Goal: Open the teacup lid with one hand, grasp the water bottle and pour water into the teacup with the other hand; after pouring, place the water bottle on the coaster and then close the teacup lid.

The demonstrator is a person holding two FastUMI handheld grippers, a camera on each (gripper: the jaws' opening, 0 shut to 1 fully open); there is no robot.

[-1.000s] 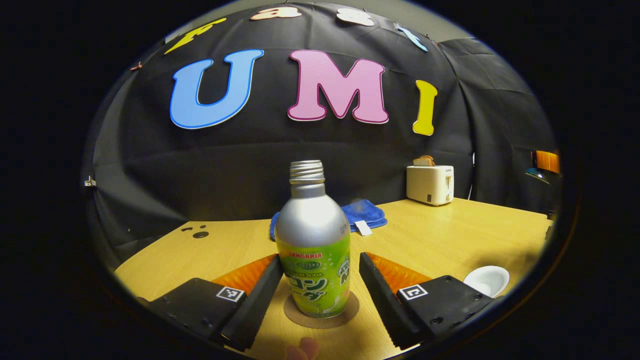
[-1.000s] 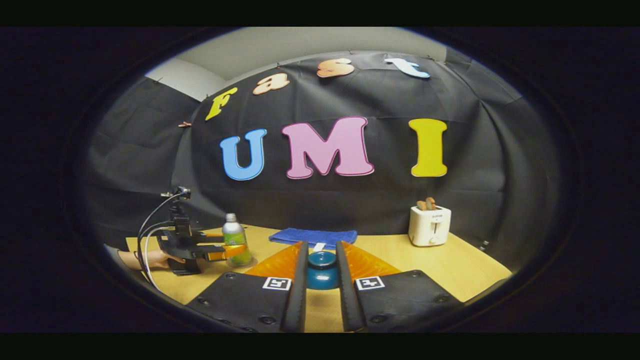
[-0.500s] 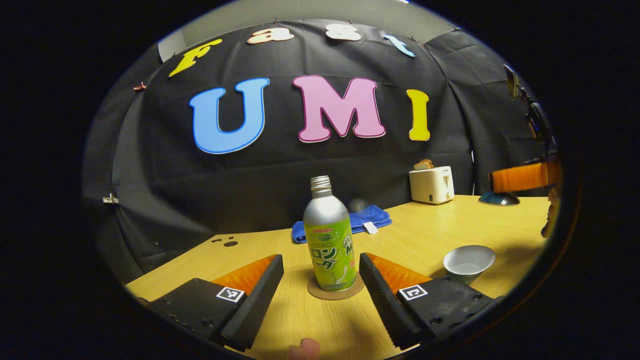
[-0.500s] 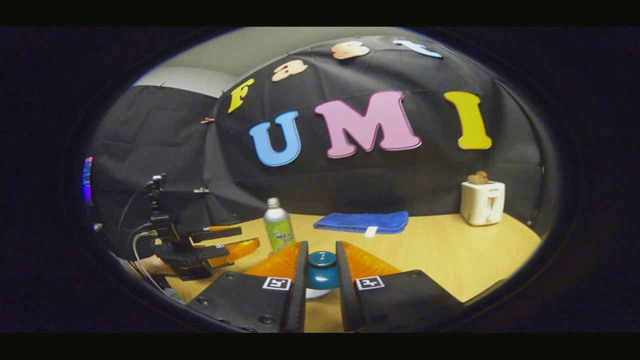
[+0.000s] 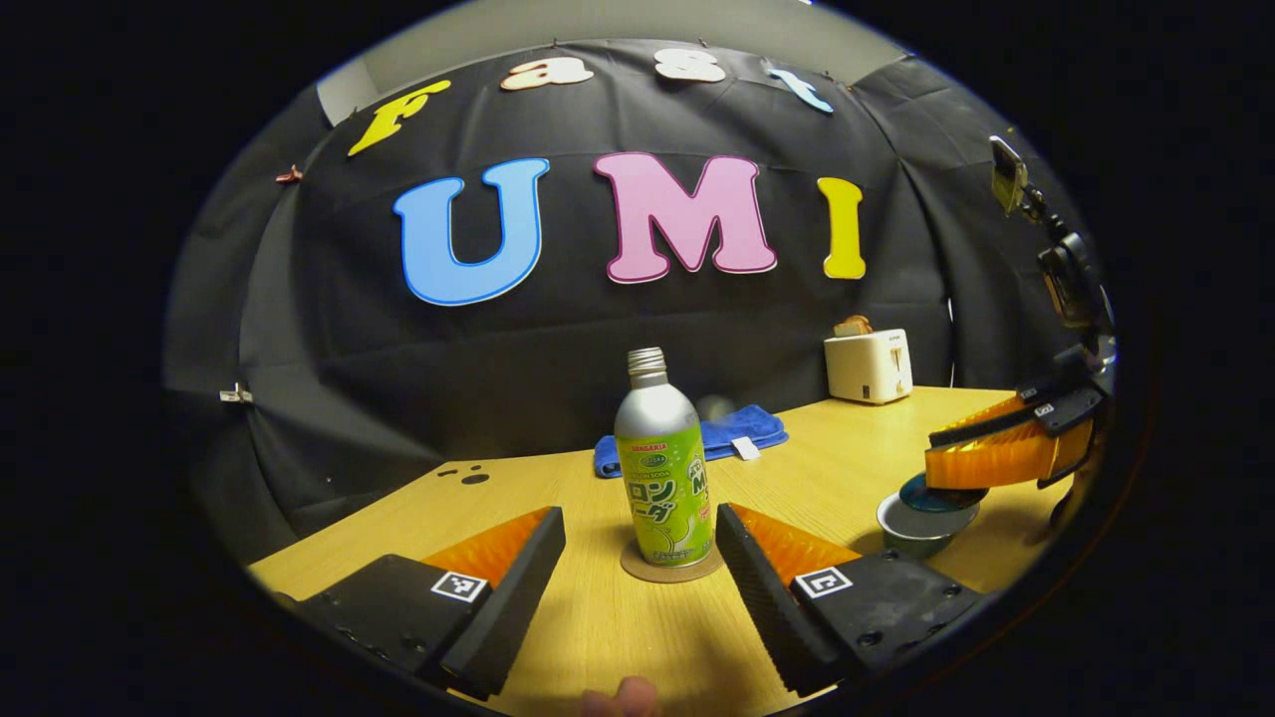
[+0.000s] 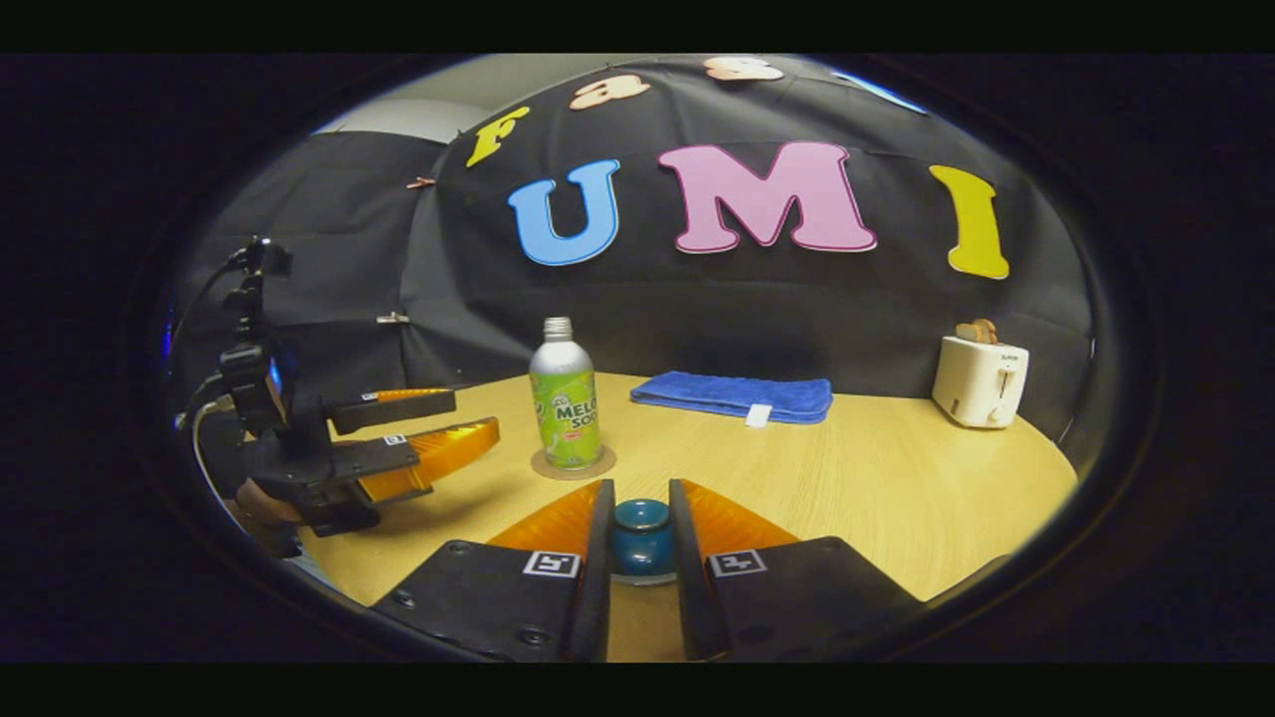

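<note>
The silver and green water bottle (image 5: pixel 665 468) stands upright on the round brown coaster (image 5: pixel 670 565). My left gripper (image 5: pixel 638 518) is open a little short of it, with the bottle beyond its fingertips and nothing between them. In the right gripper view, the same bottle (image 6: pixel 565 408) and coaster (image 6: pixel 573 464) are at mid-left, and the left gripper (image 6: pixel 474 414) hangs open to their left. My right gripper (image 6: pixel 641 493) is shut on the knob of the teal teacup lid (image 6: pixel 642 538). From the left gripper view, the right gripper (image 5: pixel 956 460) holds that lid (image 5: pixel 936 493) at the rim of the pale teacup (image 5: pixel 921 526).
A folded blue towel (image 6: pixel 737 396) lies at the back of the wooden table (image 6: pixel 877 498). A white toaster (image 6: pixel 981 378) with bread in it stands at the back right. A hand (image 6: pixel 261 503) holds the left gripper near the table's left edge.
My left gripper has drawn back from the bottle, which stays on the coaster. My right gripper has brought the lid down over the teacup.
</note>
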